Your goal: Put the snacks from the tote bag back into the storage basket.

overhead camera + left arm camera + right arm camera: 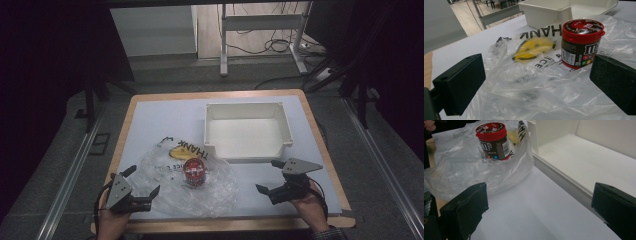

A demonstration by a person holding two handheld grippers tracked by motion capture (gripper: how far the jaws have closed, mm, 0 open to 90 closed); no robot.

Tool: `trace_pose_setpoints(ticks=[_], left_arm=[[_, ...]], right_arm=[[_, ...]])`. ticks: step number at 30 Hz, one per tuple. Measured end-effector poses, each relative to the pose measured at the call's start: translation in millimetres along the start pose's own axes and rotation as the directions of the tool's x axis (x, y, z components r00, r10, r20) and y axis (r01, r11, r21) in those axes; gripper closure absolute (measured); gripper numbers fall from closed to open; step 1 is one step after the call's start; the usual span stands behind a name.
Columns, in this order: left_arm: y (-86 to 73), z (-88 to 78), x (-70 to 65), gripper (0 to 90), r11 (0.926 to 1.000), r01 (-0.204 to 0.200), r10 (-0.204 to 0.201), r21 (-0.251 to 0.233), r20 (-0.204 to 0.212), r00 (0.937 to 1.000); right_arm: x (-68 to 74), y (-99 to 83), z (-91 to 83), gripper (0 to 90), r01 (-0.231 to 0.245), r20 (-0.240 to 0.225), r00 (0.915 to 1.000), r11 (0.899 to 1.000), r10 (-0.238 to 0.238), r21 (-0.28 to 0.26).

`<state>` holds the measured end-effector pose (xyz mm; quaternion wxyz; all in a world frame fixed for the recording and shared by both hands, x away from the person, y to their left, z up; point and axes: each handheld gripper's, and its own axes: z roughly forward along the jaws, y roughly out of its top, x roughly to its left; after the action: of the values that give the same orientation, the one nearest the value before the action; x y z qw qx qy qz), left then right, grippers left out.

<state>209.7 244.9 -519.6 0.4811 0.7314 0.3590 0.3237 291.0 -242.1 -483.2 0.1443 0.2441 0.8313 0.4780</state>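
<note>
Left gripper (142,186) hovers jaws apart at the plastic bag's (165,192) near-left edge, right gripper (274,176) also spread wide over bare table (150,112) by the white bin (248,152), likely flanking the red-lidded candy jar (194,171) standing upright on the bag for pickup.

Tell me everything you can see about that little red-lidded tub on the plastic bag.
The tub is a small round candy container, seemingly plastic, with a red lid and a dark brown label bearing white m&m's lettering and small print. It stands upright, lid shut, on the crinkled clear plastic bag, in front of the white bin. Neither gripper touches it.
</note>
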Motion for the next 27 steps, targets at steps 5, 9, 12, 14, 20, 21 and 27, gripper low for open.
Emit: trace_pose_setpoints(ticks=[5,9,12,14,20,21,27], left_arm=[[0.2,-0.8,1.0,0.1,0.9999,0.009,-0.009,-0.011,0.006,0.9999],[-0.1,-1.3,2.4,0.1,0.9996,0.021,-0.021,-0.019,0.009,0.9997],[-0.3,-1.3,2.5,0.1,0.9995,0.025,-0.025,-0.019,0.008,0.9997],[-0.6,-1.0,1.9,0.1,0.9997,0.019,-0.019,-0.014,0.006,0.9998],[-0.7,-0.2,0.7,0.0,0.9999,0.012,-0.012,-0.01,0.007,0.9999],[-0.7,-0.4,0.7,0.0,0.9999,0.009,-0.008,-0.008,0.01,0.9999],[-1.4,-1.2,-0.5,0.0,1.0,-0.001,0.001,-0.004,0.01,1.0]], right_arm=[[1.8,3.3,2.7,1.0,0.003,-0.017,0.9999,1.0,-0.004,-0.012],[2.6,6.2,6.1,1.0,0.004,-0.044,0.999,1.0,-0.004,-0.009],[2.9,9.1,8.9,1.0,0.013,-0.069,0.9975,1.0,-0.012,0.012],[2.4,12.4,11.0,1.0,0.016,-0.09,0.9959,0.999,-0.014,0.029],[3.1,17.4,14.7,0.8,0.027,-0.096,0.9952,0.998,-0.022,0.048],[3.1,17.4,14.7,0.8,0.027,-0.096,0.9952,0.998,-0.022,0.048],[6.9,22.9,16.6,0.8,0.031,-0.09,0.9956,0.998,-0.026,0.048]])
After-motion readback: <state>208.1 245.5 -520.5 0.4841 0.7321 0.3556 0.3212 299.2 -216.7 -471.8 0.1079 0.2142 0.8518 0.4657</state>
